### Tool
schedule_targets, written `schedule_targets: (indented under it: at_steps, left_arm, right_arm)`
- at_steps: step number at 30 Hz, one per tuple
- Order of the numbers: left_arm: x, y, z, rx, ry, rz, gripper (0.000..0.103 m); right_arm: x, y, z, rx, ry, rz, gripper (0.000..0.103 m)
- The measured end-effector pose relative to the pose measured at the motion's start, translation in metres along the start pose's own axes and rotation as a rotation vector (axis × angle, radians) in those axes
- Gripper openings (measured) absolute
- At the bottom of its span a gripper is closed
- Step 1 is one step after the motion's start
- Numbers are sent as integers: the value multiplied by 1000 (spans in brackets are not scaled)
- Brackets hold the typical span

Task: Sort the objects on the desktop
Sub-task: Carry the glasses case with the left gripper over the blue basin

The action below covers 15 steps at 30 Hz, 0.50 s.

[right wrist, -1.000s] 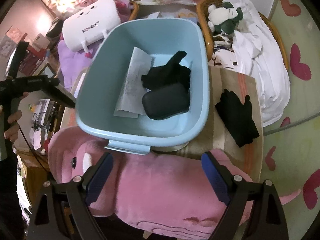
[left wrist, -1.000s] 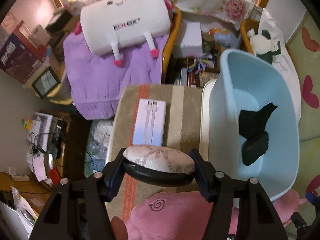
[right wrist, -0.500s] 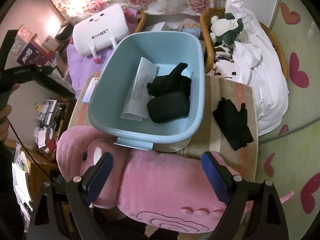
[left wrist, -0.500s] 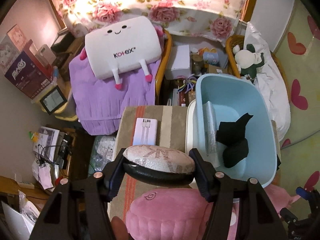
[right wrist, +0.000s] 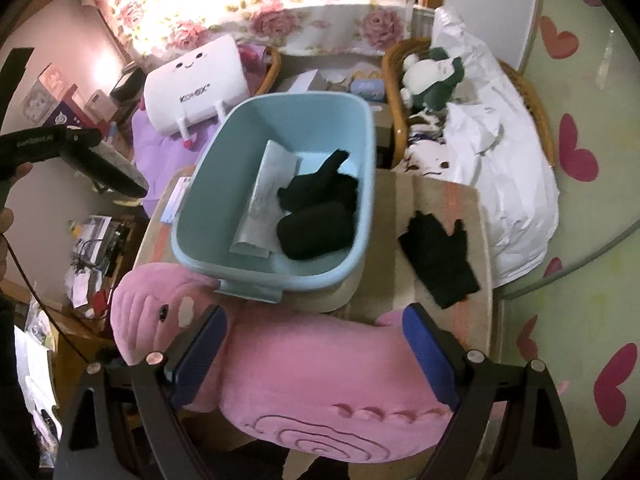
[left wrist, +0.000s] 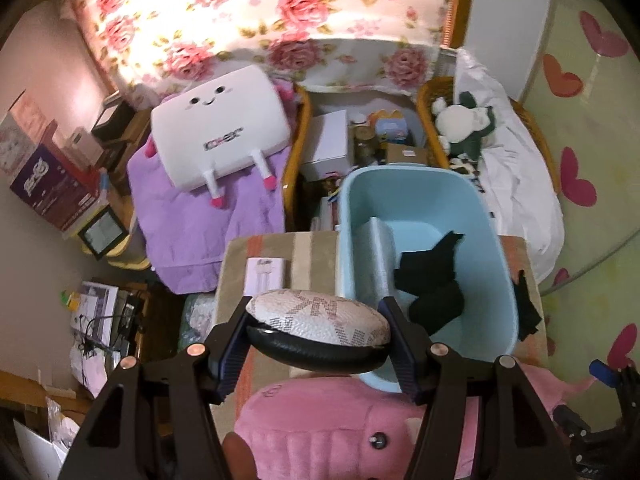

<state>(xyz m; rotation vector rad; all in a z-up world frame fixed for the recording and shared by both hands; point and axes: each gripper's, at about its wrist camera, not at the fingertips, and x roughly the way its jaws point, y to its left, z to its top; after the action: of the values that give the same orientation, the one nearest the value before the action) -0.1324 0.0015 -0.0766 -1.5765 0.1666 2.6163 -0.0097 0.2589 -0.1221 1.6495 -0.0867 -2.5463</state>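
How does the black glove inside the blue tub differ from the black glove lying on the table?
The glove in the tub lies crumpled, partly on a black pouch, one finger sticking out. The glove on the table lies flat and spread, right of the blue tub, touching nothing else. Both are black knit.

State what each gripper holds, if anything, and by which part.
The left gripper clamps an oval patterned case by its two narrow ends. The right gripper is open and holds nothing.
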Motion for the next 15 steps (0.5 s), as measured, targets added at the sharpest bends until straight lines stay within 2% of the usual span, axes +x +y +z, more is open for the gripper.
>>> schedule_targets:
  at_steps: [6,10,15]
  left_arm:
    - [-2,-56,6,70,-10,-51,65]
    - [-2,-89,8,114,-14,-80,65]
    - [-2,-114,10,150,-16,-94,65]
  right_arm:
    - [-17,-22,-7,16,-27,-35,92]
    - [-27,-33,-10,26,-46,-24,92]
    - [-34,-38,-12,19,-64,-16,92]
